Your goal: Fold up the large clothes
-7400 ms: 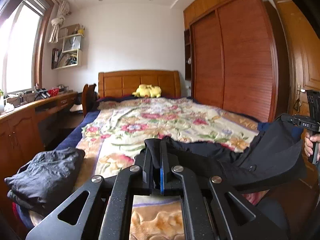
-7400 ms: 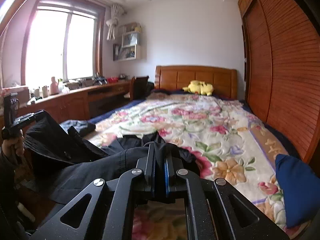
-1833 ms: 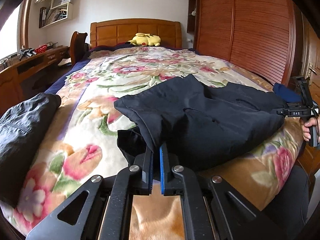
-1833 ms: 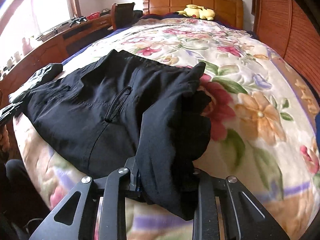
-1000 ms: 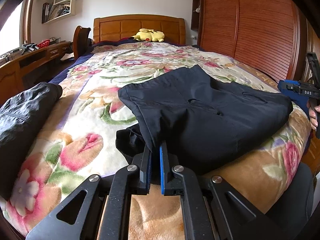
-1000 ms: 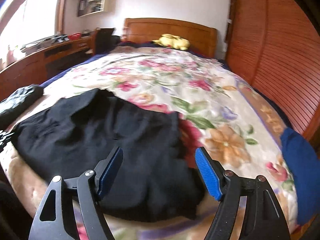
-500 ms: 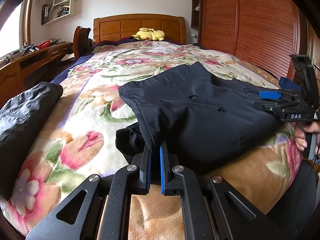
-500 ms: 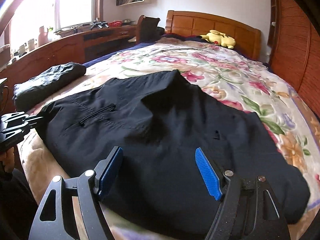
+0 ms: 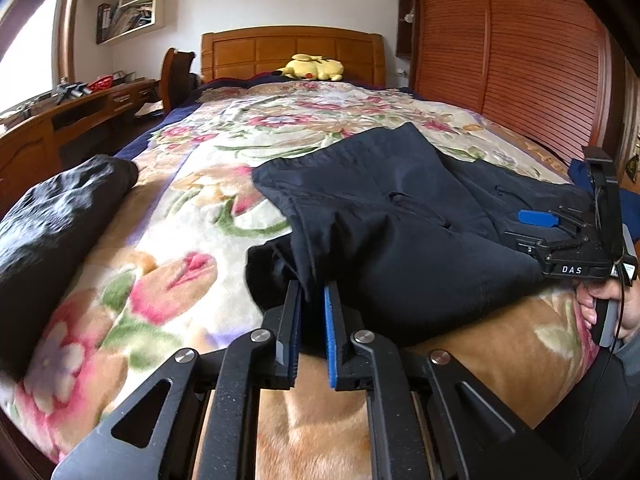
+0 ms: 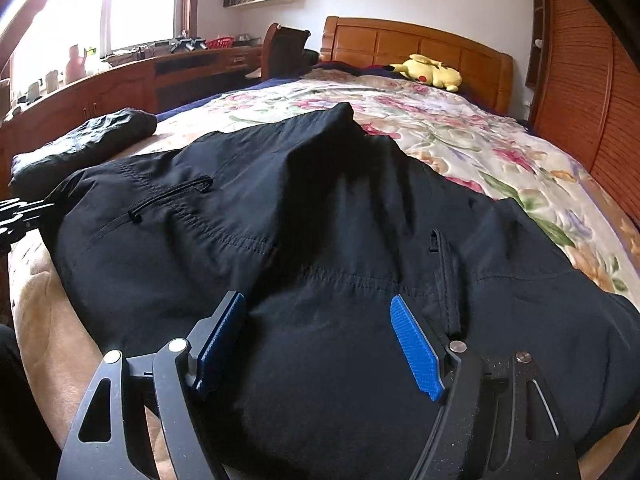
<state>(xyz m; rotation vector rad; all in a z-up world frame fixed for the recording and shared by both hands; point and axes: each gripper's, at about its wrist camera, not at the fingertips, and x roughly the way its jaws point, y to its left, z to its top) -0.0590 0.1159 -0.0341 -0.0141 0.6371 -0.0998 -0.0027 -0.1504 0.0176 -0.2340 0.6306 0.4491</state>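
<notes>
While spread across the floral bed [image 9: 192, 208], black trousers [image 10: 320, 220], right of a dark bundle [image 9: 52, 216]. Left hand-held gripper [image 9: 312, 300]: jaws just easing apart, trouser edge between them. Right hand-held gripper [image 10: 320, 340]: jaws wide apart above the trousers, clamping nothing.

We see soft daylight pouring from the blown-out white window [image 10: 100, 12], glaring at upper left. The black folded trousers [image 10: 320, 240] lose detail in shadow. Fisheye bending curves the louvred reddish wooden wardrobe [image 9: 520, 60]; corners vignette dark, left edges smear.
</notes>
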